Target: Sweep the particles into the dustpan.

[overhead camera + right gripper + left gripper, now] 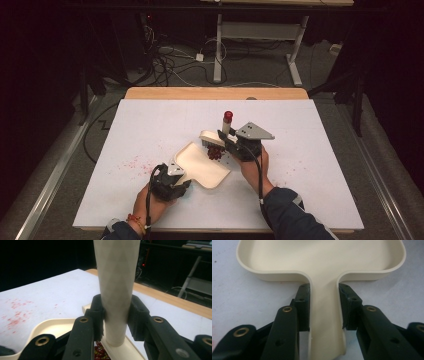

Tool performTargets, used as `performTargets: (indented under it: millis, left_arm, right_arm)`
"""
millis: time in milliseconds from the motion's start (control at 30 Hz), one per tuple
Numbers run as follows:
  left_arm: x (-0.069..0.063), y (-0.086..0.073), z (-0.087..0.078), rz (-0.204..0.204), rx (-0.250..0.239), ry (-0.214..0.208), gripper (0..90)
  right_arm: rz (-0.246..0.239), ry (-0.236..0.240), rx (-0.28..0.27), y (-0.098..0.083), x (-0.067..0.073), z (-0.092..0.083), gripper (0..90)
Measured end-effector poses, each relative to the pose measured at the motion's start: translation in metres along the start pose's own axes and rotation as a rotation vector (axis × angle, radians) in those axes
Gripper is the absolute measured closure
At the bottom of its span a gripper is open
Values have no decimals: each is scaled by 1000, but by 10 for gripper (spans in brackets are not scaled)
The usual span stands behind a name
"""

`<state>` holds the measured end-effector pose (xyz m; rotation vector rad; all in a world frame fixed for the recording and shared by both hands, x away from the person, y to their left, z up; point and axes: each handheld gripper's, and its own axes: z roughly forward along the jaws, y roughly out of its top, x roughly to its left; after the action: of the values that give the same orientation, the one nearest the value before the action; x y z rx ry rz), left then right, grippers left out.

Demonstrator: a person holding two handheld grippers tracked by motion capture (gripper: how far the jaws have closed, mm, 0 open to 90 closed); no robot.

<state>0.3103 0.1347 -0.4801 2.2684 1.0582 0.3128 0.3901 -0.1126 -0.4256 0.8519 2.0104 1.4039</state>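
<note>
A cream dustpan (205, 165) lies on the white table cover, its mouth facing up and right. My left gripper (186, 177) is shut on the dustpan's handle (325, 315), with a pad pressed on each side. My right gripper (231, 142) is shut on the cream handle of a brush (116, 277). The brush (226, 125) stands tilted with its red cap on top and its head down by the pan's far edge. A small heap of red beans (216, 153) sits under the brush head beside the pan's lip. The same beans (100, 353) lie below my right jaws.
Faint red specks (129, 164) mark the cover to the left of the pan. The table's wooden far edge (215, 93) runs behind the cover. Beyond it on the dark floor are cables and white desk legs (218, 55).
</note>
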Motion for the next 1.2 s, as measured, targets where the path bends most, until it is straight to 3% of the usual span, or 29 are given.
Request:
performTargets:
  millis: [267, 667, 1033, 1200]
  left_arm:
    - [-7, 7, 7, -8, 2, 11, 635]
    - [-7, 12, 9, -10, 6, 11, 635]
    - [-5, 12, 11, 25, 9, 20, 635]
    - [-3, 12, 11, 36, 10, 12, 635]
  right_arm:
    - [-1, 47, 7, 0, 13, -9, 696]
    - [-8, 109, 21, -1, 30, -20, 696]
    - [0, 152, 19, 1, 45, -28, 697]
    - [-2, 159, 13, 2, 46, -30, 700]
